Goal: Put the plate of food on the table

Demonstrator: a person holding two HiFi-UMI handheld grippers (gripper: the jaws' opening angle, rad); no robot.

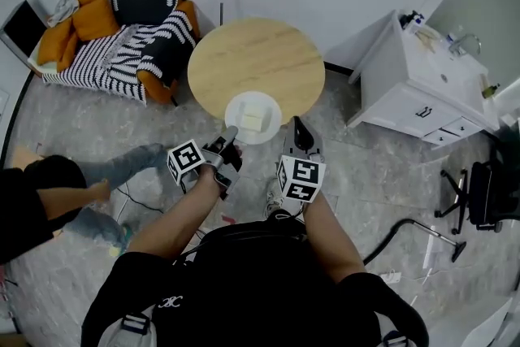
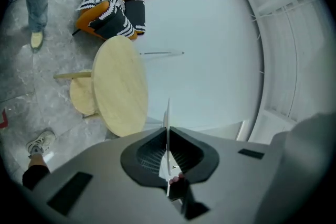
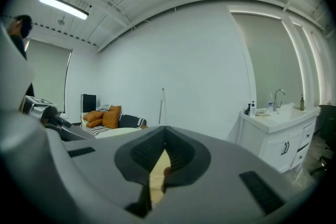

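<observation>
A white plate (image 1: pixel 253 118) with a pale yellow block of food overlaps the near edge of the round wooden table (image 1: pixel 256 61). I cannot tell whether it rests on the table. My left gripper (image 1: pixel 231 134) is shut on the plate's near-left rim. In the left gripper view the plate (image 2: pixel 167 113) shows edge-on between the jaws, and the table (image 2: pixel 119 86) lies beyond. My right gripper (image 1: pixel 300 132) hovers just right of the plate, shut on nothing. In the right gripper view its jaws (image 3: pixel 165 127) meet at the tips, with pale wood showing through the slit below.
A sofa (image 1: pixel 122 32) with striped and orange cushions stands behind the table on the left. At the right is a white sink cabinet (image 1: pixel 422 85). A person (image 1: pixel 49 191) sits on the floor at left. An office chair (image 1: pixel 479 191) and a hose (image 1: pixel 406 232) are at right.
</observation>
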